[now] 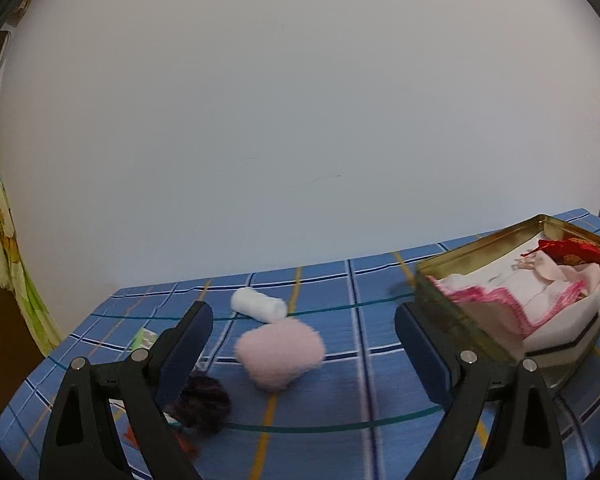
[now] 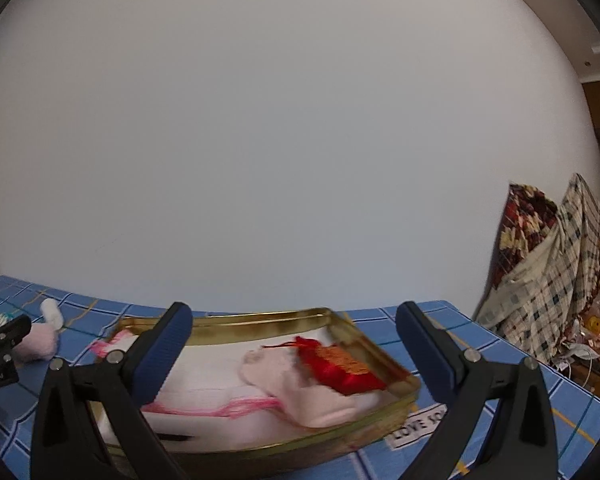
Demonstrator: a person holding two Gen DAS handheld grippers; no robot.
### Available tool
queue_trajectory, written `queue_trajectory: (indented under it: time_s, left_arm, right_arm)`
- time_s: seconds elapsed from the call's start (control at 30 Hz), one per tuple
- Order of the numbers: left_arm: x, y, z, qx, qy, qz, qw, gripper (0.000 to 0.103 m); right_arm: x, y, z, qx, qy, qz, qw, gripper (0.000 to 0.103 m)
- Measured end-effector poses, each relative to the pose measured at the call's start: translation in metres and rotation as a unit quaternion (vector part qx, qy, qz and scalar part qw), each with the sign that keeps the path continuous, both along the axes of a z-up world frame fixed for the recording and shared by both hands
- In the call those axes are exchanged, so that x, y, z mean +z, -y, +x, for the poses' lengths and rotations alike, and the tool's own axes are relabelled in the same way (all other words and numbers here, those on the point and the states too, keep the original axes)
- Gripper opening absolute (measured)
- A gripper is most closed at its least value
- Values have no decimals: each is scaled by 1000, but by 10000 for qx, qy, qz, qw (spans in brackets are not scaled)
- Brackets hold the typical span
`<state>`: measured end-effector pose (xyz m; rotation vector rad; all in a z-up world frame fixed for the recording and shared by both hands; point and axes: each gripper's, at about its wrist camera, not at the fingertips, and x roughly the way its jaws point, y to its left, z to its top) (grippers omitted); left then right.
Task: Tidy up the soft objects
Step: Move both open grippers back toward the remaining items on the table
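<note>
Left gripper (image 1: 304,344), jaws apart and empty, nearer than right gripper (image 2: 294,340), also apart, to pink plush ball (image 1: 280,354) left of gold tin (image 1: 480,248).

- Pink fluffy pouf (image 1: 280,354): rounded, lying on the cloth at centre.
- White roll (image 1: 259,305): on its side, just beyond the pouf at 11 o'clock.
- Dark yarn tuft (image 1: 204,404): at the pouf's 8 o'clock.
- Gold tin (image 2: 396,364): open, holding a red pouch (image 2: 340,368) atop pink-white fabrics (image 2: 300,392).
</note>
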<state>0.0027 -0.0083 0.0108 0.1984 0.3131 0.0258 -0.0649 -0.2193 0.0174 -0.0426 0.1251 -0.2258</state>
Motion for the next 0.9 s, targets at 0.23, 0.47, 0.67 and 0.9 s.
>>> queue_trajectory:
  time_s: [0.23, 0.47, 0.67, 0.9]
  left_arm:
    - [-1, -43, 4, 233, -98, -294, 9992, 94]
    - [-6, -93, 14, 499, -321, -616, 9963, 94]
    - [-14, -143, 32, 866, -695, -932, 9894, 94]
    - [-18, -191, 50, 1466, -808, -1074, 9800, 94]
  right_arm:
    - [-3, -50, 12, 436, -140, 78, 9989, 103]
    - [-7, -95, 23, 945, -311, 109, 9950, 103]
    - [-13, -124, 40, 1365, -634, 274, 9882, 103]
    - [-24, -161, 78, 1813, -1290, 432, 9740, 102]
